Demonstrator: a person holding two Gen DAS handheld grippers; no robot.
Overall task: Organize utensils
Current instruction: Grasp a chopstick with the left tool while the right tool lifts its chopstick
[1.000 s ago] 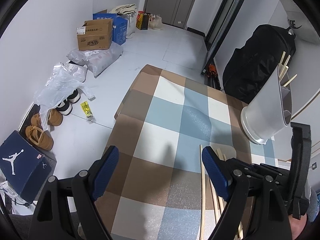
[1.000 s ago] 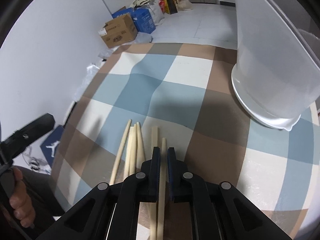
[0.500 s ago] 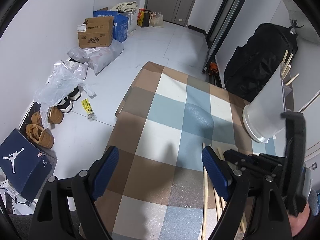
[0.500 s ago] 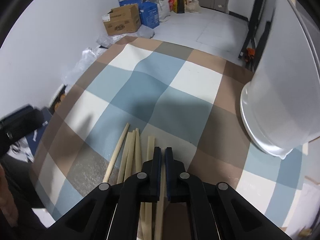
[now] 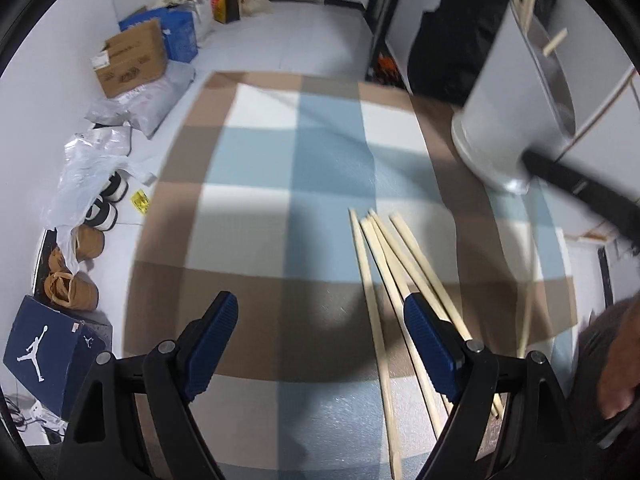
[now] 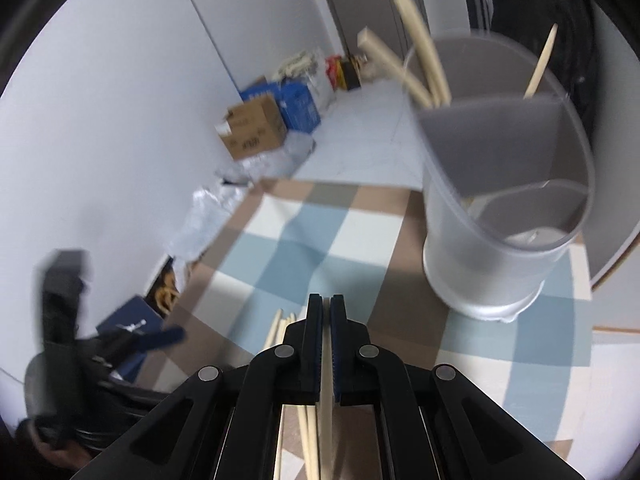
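Several wooden chopsticks [image 5: 384, 264] lie side by side on the checked tablecloth [image 5: 280, 208]. My left gripper [image 5: 320, 340] is open and empty just above the cloth, its right finger over the chopsticks. My right gripper [image 6: 326, 320] is shut on one chopstick [image 6: 327, 400], lifted above the table and facing the white divided holder [image 6: 500, 208]. The holder stands at the right of the table and has a few chopsticks [image 6: 420, 68] standing in it. It also shows in the left wrist view [image 5: 516, 112], with the right gripper's body [image 5: 580, 192] blurred in front of it.
The table's edges fall away to a floor with cardboard and blue boxes [image 5: 132, 60], plastic bags [image 5: 92, 160], shoes [image 5: 68, 280] and a shoebox [image 5: 48, 340]. A black bag [image 5: 460, 32] stands behind the holder. A white wall rises at the left.
My right gripper has lifted its chopstick off the cloth and turned up toward the holder. My left gripper has swung right, so the loose chopsticks now lie under it.
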